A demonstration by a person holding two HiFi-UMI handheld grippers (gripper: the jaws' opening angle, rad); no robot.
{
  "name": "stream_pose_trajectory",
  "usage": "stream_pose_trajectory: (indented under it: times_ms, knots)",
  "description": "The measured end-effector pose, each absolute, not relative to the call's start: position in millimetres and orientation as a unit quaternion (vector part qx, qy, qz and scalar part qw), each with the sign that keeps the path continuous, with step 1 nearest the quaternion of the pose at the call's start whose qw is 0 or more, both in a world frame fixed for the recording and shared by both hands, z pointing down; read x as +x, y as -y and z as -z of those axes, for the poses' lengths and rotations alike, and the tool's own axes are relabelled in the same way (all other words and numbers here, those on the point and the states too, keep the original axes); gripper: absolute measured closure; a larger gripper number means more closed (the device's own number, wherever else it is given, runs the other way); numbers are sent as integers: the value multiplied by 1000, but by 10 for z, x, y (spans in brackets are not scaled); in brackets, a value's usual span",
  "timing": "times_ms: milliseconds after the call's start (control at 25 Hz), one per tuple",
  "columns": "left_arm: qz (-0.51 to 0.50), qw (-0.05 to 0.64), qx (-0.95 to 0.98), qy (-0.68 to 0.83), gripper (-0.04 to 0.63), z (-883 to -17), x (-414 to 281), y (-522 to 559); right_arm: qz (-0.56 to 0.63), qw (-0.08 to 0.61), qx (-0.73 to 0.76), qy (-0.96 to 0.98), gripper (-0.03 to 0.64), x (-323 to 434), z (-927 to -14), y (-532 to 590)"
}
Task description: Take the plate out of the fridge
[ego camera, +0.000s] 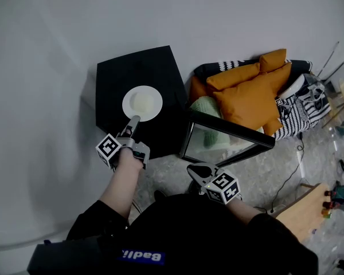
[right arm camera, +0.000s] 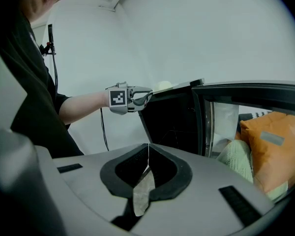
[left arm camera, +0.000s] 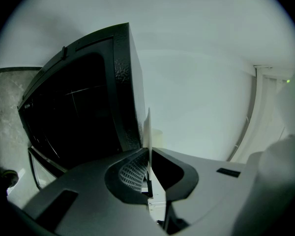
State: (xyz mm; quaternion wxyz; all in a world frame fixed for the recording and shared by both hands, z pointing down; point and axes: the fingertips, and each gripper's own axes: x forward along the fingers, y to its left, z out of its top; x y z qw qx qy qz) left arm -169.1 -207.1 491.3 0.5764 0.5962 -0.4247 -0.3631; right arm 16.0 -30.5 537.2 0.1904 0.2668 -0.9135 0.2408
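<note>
Head view: steeply down on fridge (ego camera: 152, 67) top; gripper views: close, side-on (all share fridge).

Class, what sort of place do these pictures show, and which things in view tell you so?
Probably a corner of an indoor room, perhaps a living space or test room: a small black fridge against a white wall, orange cushions heaped beside it, and loose cables on the floor.

top (ego camera: 183, 234): black, short sleeves | left tool (ego camera: 132, 121): grey, black-white marker cube | right tool (ego camera: 198, 171): same
</note>
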Motion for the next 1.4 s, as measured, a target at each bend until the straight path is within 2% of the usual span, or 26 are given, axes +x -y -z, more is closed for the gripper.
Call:
stream_pose_trajectory:
  times_ms: [680,840,1040,1400]
  knots:
    - [409,567,587,408,569,-4918,-1727,2155,-231,189,284,911,604,225,-5393,264]
    - [425,564,589,392,483,-4789,-1682,2133,-229,189,281,913,604,228,-5399,252]
    - [435,565,590,380,417,-4729,-1666,2163,-228,189,280,913,604,229,-5402,271]
    - [428,564,603,368,405,-4668,-1616,2000,-225,186,275,916,604,173,-5361,297]
